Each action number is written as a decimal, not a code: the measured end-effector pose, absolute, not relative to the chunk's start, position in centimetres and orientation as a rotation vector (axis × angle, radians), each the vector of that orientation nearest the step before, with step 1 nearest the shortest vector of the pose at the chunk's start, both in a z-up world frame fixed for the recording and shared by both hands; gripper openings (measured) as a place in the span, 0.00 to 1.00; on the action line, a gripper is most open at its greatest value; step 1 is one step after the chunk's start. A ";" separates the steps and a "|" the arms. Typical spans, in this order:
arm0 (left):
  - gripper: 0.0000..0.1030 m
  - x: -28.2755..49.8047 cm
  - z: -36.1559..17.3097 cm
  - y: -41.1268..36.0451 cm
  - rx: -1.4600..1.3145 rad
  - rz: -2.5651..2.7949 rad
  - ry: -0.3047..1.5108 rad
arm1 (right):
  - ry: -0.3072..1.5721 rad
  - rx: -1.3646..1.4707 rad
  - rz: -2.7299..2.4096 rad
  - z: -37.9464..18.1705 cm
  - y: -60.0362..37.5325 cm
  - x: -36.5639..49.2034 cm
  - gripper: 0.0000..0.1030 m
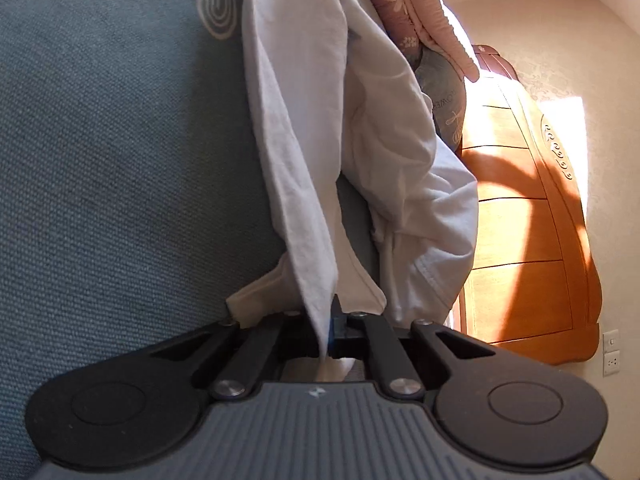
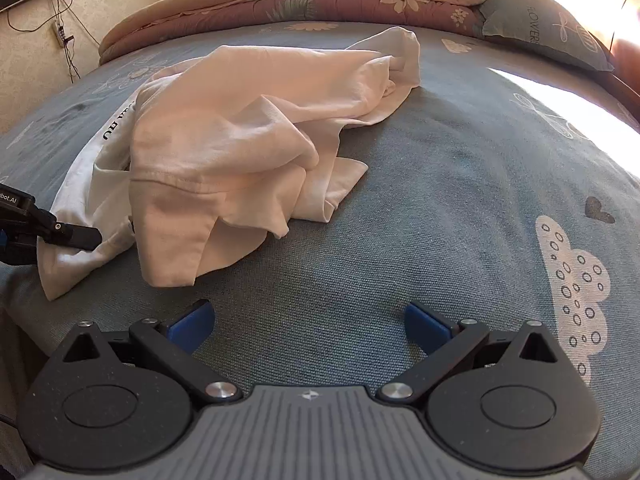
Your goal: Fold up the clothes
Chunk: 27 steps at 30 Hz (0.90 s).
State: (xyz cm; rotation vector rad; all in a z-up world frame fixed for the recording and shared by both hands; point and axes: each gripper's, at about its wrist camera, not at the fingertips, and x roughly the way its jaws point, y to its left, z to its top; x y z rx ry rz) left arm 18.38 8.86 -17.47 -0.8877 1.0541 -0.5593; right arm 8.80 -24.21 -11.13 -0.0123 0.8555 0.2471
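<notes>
Left gripper [image 1: 332, 320] rolled sideways, low at bed edge, clamped on hem of crumpled white cotton shirt [image 2: 248, 152]. Right gripper [image 2: 308, 324] hovers spread wide, empty, above coarse blue-grey woven bedsheet [image 2: 440, 208].

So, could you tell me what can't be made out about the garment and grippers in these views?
- White garment: its type; crumpled in both views.
- Its black print: right wrist view, cut off by a fold.
- Left gripper: left wrist view, cloth covers the pads.
- Right gripper: absent from the left wrist view.
</notes>
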 end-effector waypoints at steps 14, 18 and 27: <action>0.03 20.0 -9.2 11.9 -0.436 -0.395 1.017 | 0.866 -0.041 0.251 -11.0 -23.8 8.9 1.00; 0.03 20.7 -7.4 15.6 -0.286 -0.243 1.053 | 0.870 -0.059 0.250 -11.1 -23.6 8.9 1.00; 0.03 22.9 -2.1 22.1 0.022 0.035 0.991 | 0.881 -0.081 0.238 -11.1 -23.2 9.1 1.00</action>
